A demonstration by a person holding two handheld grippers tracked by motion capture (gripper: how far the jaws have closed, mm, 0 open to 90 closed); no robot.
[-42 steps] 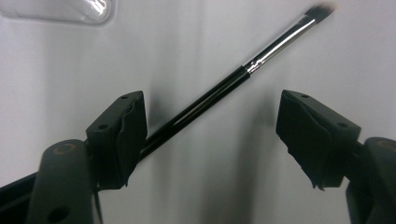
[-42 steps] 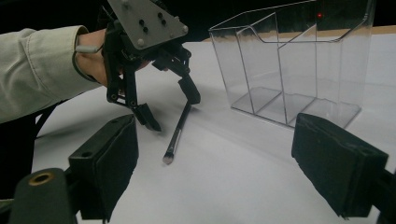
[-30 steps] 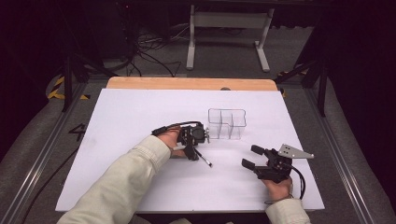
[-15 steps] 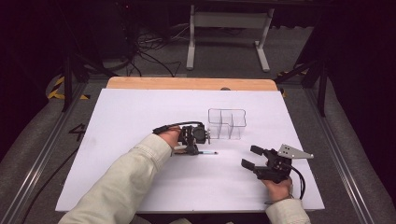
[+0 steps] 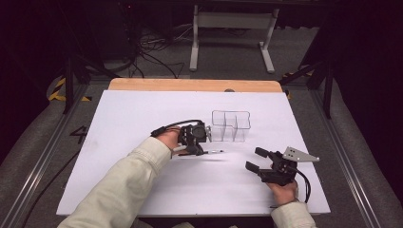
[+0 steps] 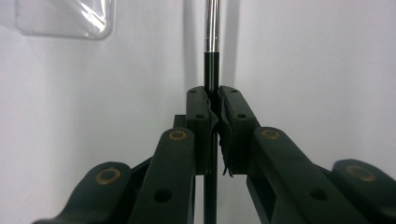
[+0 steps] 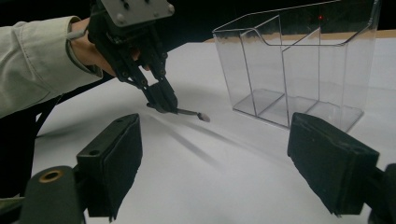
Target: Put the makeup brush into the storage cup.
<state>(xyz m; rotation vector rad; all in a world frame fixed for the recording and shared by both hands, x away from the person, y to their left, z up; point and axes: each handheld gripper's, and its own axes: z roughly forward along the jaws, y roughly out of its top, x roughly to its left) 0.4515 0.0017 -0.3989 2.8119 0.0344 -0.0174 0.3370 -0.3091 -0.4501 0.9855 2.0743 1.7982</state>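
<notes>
— Jaws on the left gripper (image 5: 198, 148), status?

— Clamped flat on the pen (image 6: 211, 60); from the left gripper view I see its black barrel pinched between both pads, its silver end sticking out ahead. It has just closed on it.

— Location?

— Raised off the white table sheet (image 5: 142, 118), at about eight o'clock from the clear organizer (image 5: 231, 126), near it but apart.

— Right gripper (image 5: 256, 159)?

— I read its jaws as spread wide with nothing between them, at four o'clock from the organizer.
</notes>
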